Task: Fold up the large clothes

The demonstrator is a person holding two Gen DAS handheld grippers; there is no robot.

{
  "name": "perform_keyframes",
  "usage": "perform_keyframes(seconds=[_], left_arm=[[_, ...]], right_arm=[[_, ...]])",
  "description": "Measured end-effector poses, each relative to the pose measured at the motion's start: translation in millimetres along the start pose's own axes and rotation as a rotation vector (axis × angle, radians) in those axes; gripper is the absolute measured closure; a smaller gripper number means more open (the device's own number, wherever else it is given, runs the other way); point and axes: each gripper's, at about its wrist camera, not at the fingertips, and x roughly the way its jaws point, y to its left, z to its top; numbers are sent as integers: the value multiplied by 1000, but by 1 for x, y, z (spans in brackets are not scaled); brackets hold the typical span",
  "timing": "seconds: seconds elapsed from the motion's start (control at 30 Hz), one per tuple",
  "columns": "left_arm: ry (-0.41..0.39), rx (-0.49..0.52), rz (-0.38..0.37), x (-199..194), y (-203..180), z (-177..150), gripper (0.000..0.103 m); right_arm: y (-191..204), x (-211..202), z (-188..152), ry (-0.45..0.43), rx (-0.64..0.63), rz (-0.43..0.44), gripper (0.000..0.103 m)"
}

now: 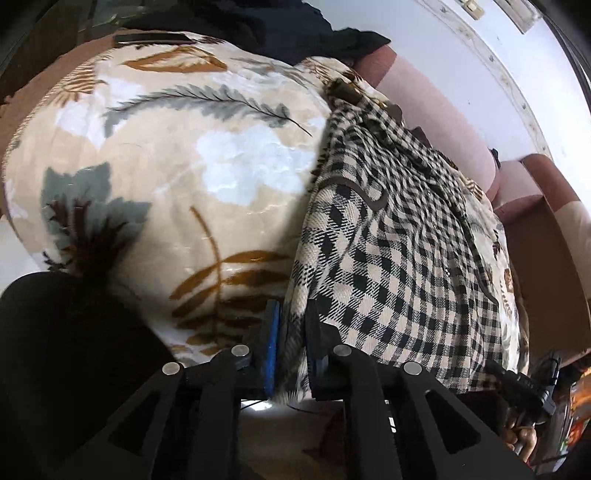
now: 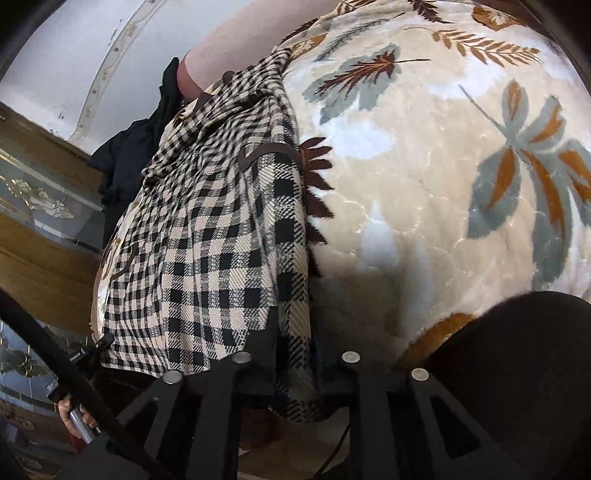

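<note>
A large cream blanket [image 1: 177,173] with grey and brown leaf prints covers the bed and fills most of both views. On it lies the checked garment [image 1: 391,258], black and beige, in a long strip from the far side to the near edge, where it hangs over. In the left wrist view it lies to the right of the bare blanket; in the right wrist view it lies to the left. A dark cloth [image 1: 288,26] sits at the far end, near a pink cushion [image 1: 439,110].

The left hand-held gripper [image 1: 291,350] has its jaws narrowly apart with the near hem of the garment between them. The right hand-held gripper [image 2: 295,354] also has garment fabric between its narrowly parted jaws. I cannot tell whether either one's pads press the cloth.
</note>
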Motion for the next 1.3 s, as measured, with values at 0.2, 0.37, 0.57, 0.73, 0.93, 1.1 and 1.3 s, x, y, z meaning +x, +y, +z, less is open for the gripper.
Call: perform_keyframes(seconds=[0.2, 0.37, 0.57, 0.73, 0.93, 1.1, 1.3], left_arm=[[-83, 45, 46, -38, -5, 3, 78], [-140, 38, 53, -57, -7, 12, 57], [-65, 64, 60, -27, -14, 24, 51], [-36, 127, 91, 13, -23, 42, 45], [55, 140, 83, 52, -25, 43, 42], [51, 199, 65, 56, -32, 33, 33], [78, 215, 6, 55, -34, 23, 35]], right_arm=[[-5, -24, -5, -45, 45, 12, 65], [-3, -57, -2, -122, 52, 27, 48], [3, -62, 18, -168, 47, -24, 40], [-1, -26, 35, -101, 50, -58, 40], [1, 11, 39, -44, 27, -77, 36], [10, 14, 30, -13, -46, -70, 35], [13, 17, 16, 37, -85, -1, 41]])
